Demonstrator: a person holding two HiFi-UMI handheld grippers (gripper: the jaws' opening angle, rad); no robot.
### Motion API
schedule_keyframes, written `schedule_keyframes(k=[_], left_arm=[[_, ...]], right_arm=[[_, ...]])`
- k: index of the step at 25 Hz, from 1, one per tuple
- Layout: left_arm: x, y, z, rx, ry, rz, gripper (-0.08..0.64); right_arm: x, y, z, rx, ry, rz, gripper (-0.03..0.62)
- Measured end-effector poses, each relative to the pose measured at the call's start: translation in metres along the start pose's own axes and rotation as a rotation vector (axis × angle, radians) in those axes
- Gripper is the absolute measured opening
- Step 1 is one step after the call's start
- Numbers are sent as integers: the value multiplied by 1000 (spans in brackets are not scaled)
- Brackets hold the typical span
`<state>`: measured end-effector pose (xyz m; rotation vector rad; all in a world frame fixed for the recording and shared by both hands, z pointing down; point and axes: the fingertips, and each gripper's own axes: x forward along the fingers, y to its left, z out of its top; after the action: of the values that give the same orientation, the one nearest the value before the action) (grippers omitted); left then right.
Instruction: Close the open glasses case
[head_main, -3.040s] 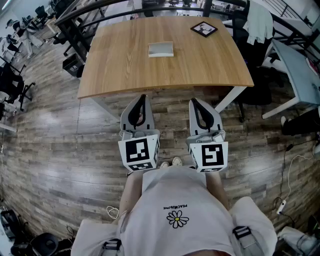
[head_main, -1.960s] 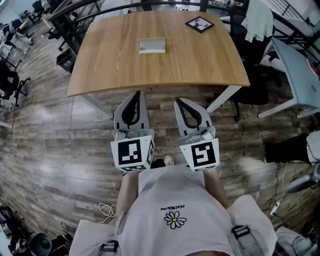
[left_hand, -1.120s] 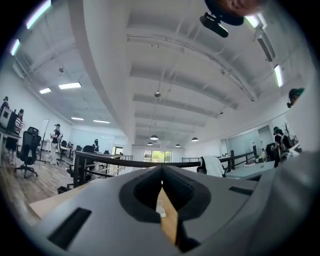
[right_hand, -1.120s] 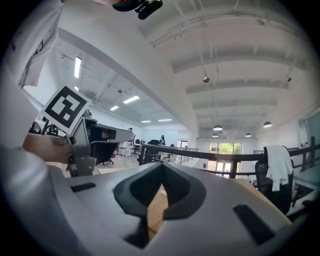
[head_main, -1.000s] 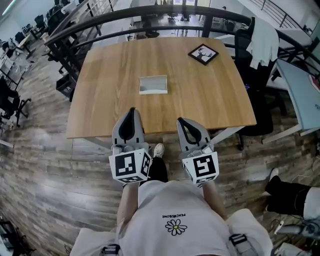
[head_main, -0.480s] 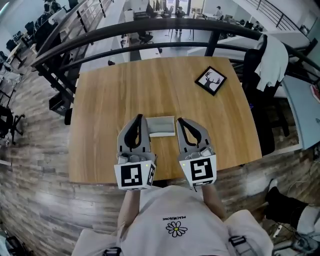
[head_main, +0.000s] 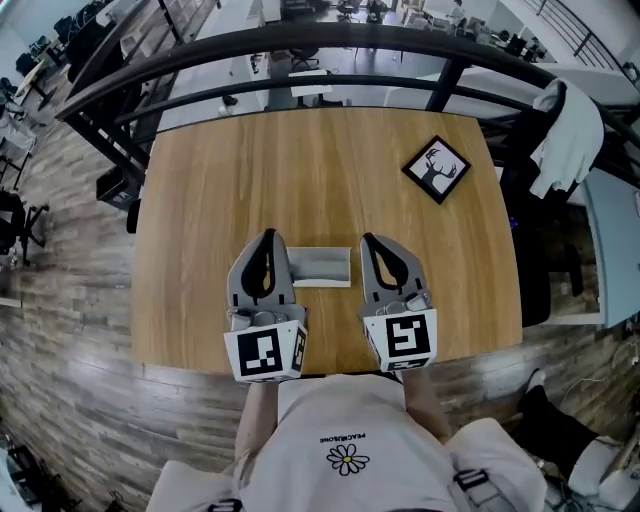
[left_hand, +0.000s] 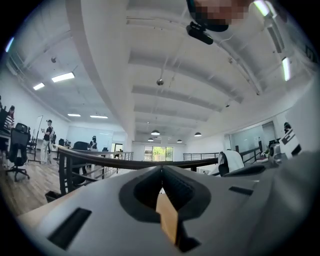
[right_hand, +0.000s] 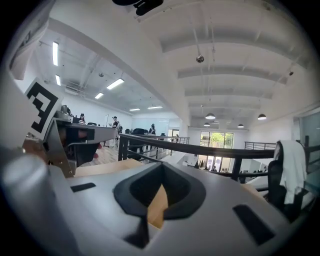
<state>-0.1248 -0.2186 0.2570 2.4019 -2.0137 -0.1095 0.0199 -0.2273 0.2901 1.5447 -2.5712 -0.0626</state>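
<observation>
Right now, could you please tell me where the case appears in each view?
Head view: case lies lower centre, on the table.
Left gripper view: not in it.
Right gripper view: not in it.
Shared landmark: the black rail beyond the table, in all three.

On the shirt (head_main: 345, 420), one small print line above a daisy graphic (head_main: 347, 459), upside down in the head view, looks like "PEACEMINUSONE". Black-and-white square code markers (head_main: 264, 352) sit on the cubes of the left tongs (head_main: 268, 238) and right tongs (head_main: 370, 242).
</observation>
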Motion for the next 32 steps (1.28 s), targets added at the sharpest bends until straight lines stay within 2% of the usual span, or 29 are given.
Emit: schedule_keyframes(k=[3,8,13,16,20,22,23,25,28,32], left_arm=[[3,4,-7,-31,18,19,17],[15,-2,-13,-35,32,23,20],[22,-4,-14,0,55,15,20],[26,-5,-18,-9,71,-4,23],[36,-9,-30,-28,104,-41,73],[42,-13,-37,-69,112,-89,164],[45,-15,-43,-96,121,-108,207],[51,-16,-61,-122,159,-119,209],[56,-20,-97,-99,246,-126,224],[55,-29,-140,-105,339,-153,239]], right_arm=[[3,-7,-1,-6,-12,4,8],[9,-8,-7,0,-6,41,8],[16,-9,-17,16,24,50,8],[16,-10,-21,18,30,50,8],[14,-8,-27,43,41,66,8],[13,-6,-28,53,47,72,8],[12,-6,-29,54,48,71,8],[10,-7,-34,50,51,67,8],[6,-9,-38,26,62,70,8],[1,-6,-43,41,79,80,8]])
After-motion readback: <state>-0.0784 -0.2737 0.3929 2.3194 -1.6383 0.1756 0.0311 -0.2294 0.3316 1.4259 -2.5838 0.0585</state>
